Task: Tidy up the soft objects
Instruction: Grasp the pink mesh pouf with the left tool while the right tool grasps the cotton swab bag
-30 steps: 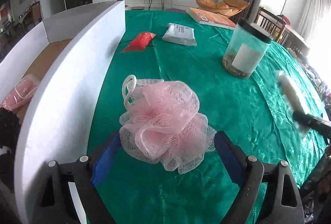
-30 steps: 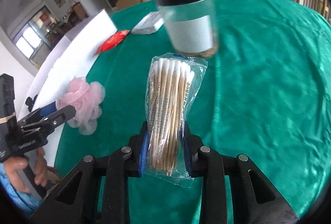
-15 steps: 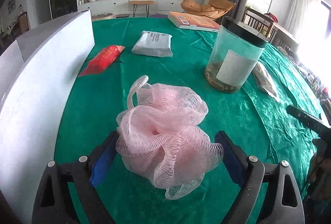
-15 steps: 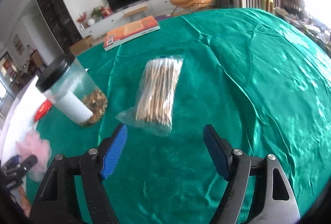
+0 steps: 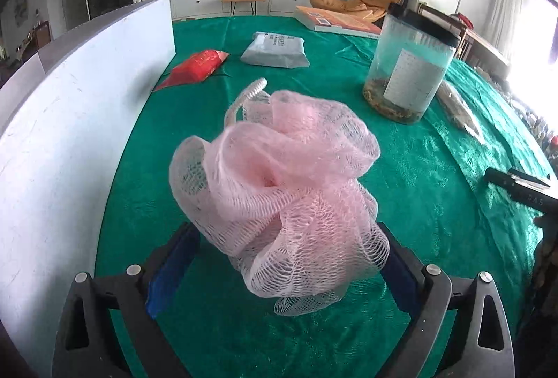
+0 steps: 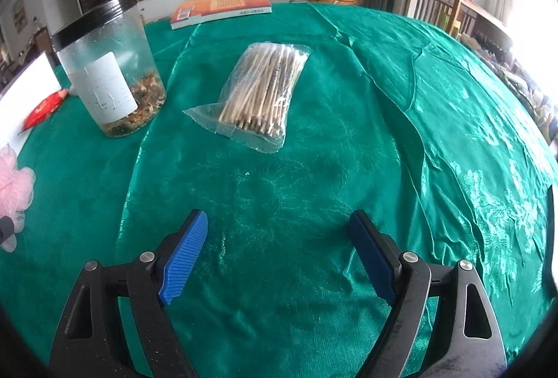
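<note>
The bath sponge (image 5: 279, 182) is a loose ball of pale pink mesh, gathered into ruffled folds with open netting at its edges and a white cord loop (image 5: 246, 97) sticking up from its far side. It sits on the green tablecloth (image 5: 418, 168), close beside the white board wall (image 5: 69, 134) of a box on the left. The left gripper (image 5: 286, 259) straddles it: the sponge fills the space between the two blue pads (image 5: 171, 270), and the jaws are opening wide around it. The mesh brushes the inner faces of the pads, yet the ball looks uncompressed, so the claw is released rather than clenched on it.

The right gripper (image 6: 279, 252) hangs over bare cloth with nothing between its pads, its jaws opening too. Ahead of it lies a clear bag of cotton swabs (image 6: 261, 95), flat on the cloth and well clear of the fingertips. To the left of the bag stands a clear plastic jar (image 6: 108, 71) with a black lid and a white label, upright, with dried bits at its bottom. Farther back on the table lie a red packet (image 5: 195, 67), a grey pouch (image 5: 275, 50) and an orange book (image 6: 223, 8)
</note>
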Tool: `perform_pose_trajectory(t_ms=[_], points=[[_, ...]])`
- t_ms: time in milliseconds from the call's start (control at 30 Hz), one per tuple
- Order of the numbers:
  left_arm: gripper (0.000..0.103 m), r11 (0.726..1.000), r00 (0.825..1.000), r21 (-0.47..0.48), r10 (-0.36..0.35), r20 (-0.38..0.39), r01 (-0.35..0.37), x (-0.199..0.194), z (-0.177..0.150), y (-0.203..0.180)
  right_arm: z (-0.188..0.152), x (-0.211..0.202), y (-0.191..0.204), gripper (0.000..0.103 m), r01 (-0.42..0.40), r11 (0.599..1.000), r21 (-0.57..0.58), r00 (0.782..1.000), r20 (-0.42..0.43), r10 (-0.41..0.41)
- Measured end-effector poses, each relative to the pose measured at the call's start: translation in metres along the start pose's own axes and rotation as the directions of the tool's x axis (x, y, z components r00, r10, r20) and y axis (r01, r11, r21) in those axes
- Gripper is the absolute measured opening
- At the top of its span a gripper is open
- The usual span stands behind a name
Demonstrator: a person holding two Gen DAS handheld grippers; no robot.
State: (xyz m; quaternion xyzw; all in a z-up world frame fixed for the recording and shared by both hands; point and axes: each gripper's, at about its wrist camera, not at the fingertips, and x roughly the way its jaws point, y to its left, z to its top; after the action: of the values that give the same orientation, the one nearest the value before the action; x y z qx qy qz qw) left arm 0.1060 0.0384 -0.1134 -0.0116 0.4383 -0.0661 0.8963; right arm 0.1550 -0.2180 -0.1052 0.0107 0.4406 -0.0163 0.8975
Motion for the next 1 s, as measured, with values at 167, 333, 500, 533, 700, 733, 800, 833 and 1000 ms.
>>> perform_pose_trajectory(t_ms=[167, 333, 500, 533, 700, 733, 800, 833, 1000], points=[[0.102, 0.998, 1.0, 0.07, 0.011, -0.025, -0.01, 0.006, 0.0, -0.012, 0.0, 0.0, 0.001, 0.088, -0.005, 1.0, -0.005, 1.0, -0.004, 0.005], [0.103, 0.996, 0.999, 0.082, 0.025, -0.03, -0.022, 0.008, 0.0, -0.015, 0.001, 0.0, 0.002, 0.09, -0.01, 1.0, -0.008, 1.0, -0.006, 0.01], [0.103, 0.996, 0.999, 0.081, 0.024, -0.03, -0.022, 0.008, 0.001, -0.015, 0.001, 0.0, 0.003, 0.091, -0.011, 1.0, -0.008, 1.0, -0.007, 0.011], [0.103, 0.996, 0.999, 0.081, 0.024, -0.03, -0.022, 0.008, 0.001, -0.015, 0.001, 0.0, 0.003, 0.091, -0.01, 1.0, -0.008, 1.0, -0.007, 0.01], [0.103, 0.997, 0.999, 0.078, 0.019, -0.028, -0.017, 0.007, 0.0, -0.014, 0.001, 0.0, 0.003, 0.091, -0.01, 1.0, -0.008, 1.0, -0.007, 0.01], [0.103, 0.997, 0.999, 0.079, 0.019, -0.028, -0.017, 0.007, 0.001, -0.014, 0.001, 0.0, 0.003, 0.091, -0.01, 1.0, -0.008, 1.0, -0.007, 0.01], [0.103, 0.997, 0.999, 0.079, 0.021, -0.028, -0.018, 0.007, 0.001, -0.014, 0.001, 0.0, 0.003, 0.091, -0.01, 1.0, -0.008, 1.0, -0.007, 0.01], [0.103, 0.997, 0.999, 0.08, 0.022, -0.029, -0.02, 0.007, 0.001, -0.014, 0.001, 0.0, 0.003, 0.091, -0.01, 1.0, -0.008, 1.0, -0.007, 0.01], [0.103, 0.999, 0.999, 0.001, -0.045, -0.027, 0.045, -0.007, 0.007, -0.009, 0.003, -0.004, -0.003, 0.091, -0.066, 0.998, 0.021, 0.998, 0.004, 0.066]])
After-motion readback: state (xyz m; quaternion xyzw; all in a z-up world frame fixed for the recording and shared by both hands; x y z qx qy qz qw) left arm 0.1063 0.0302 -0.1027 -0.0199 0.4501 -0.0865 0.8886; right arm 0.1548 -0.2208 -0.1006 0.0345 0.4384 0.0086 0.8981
